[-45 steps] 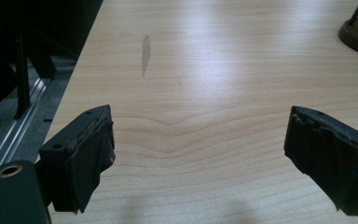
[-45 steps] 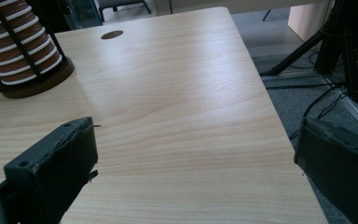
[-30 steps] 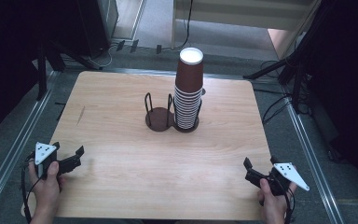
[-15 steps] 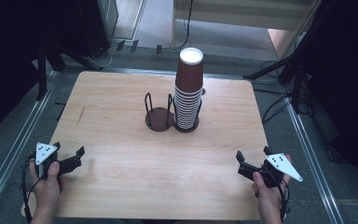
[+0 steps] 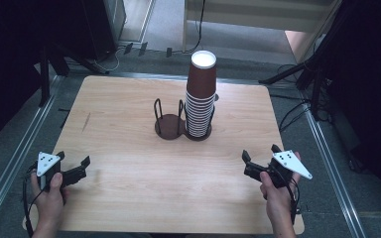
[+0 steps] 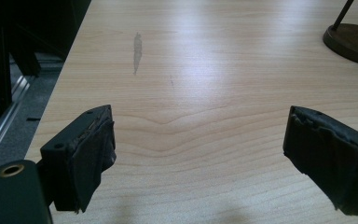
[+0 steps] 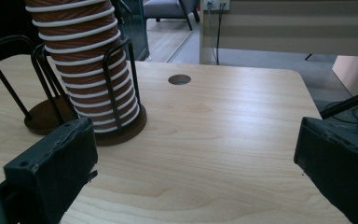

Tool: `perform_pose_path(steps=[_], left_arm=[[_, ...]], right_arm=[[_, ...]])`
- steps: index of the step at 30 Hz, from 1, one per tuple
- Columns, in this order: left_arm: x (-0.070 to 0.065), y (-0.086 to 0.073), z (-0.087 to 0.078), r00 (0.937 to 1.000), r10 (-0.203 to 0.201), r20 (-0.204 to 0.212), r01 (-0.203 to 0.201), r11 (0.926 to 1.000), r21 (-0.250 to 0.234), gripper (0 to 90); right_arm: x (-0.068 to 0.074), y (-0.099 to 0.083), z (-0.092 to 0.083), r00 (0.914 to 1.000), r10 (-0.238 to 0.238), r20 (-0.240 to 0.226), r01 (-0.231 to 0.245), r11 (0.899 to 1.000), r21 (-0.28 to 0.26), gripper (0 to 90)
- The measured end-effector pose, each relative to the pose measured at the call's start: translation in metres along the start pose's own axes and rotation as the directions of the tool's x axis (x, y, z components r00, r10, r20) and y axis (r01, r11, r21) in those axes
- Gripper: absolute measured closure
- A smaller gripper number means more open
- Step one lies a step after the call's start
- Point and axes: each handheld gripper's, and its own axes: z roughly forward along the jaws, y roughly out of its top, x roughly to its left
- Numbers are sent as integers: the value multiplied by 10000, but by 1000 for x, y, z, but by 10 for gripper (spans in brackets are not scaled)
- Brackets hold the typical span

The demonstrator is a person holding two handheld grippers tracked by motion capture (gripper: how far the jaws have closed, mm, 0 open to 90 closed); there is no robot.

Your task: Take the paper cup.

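Both sets of jaws stand spread with nothing between them. The right gripper point(image 5: 252, 163) faces the stack of cups point(image 5: 200, 96), which stands in a wire holder point(image 5: 169, 123) mid-surface, well apart. This looks like the approach; next it must reach the top cup. Since the earlier frame the right gripper has moved inward and risen; the left gripper point(image 5: 74, 171) has stayed put.
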Motion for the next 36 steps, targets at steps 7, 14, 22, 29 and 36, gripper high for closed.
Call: perform_pose_path(steps=[7,14,22,29,36], left_arm=[[0,0,0,10000,48,19,-48,10000,49,94],[0,0,0,10000,22,47,-22,10000,30,94],[0,0,-1,10000,-45,84,46,10000,-57,94],[1,0,-1,9999,-61,91,62,9999,-82,95],[1,0,-1,9999,-52,99,53,10000,-58,94]], right_arm=[[6,11,6,9999,-38,-123,37,10000,-85,0],[13,21,15,9997,-137,-213,135,9999,-82,0],[23,31,25,9992,82,-380,-87,9999,-126,0],[32,40,34,9981,88,-602,-100,9998,-188,0],[38,48,41,9972,188,-717,-206,9995,-247,0]])
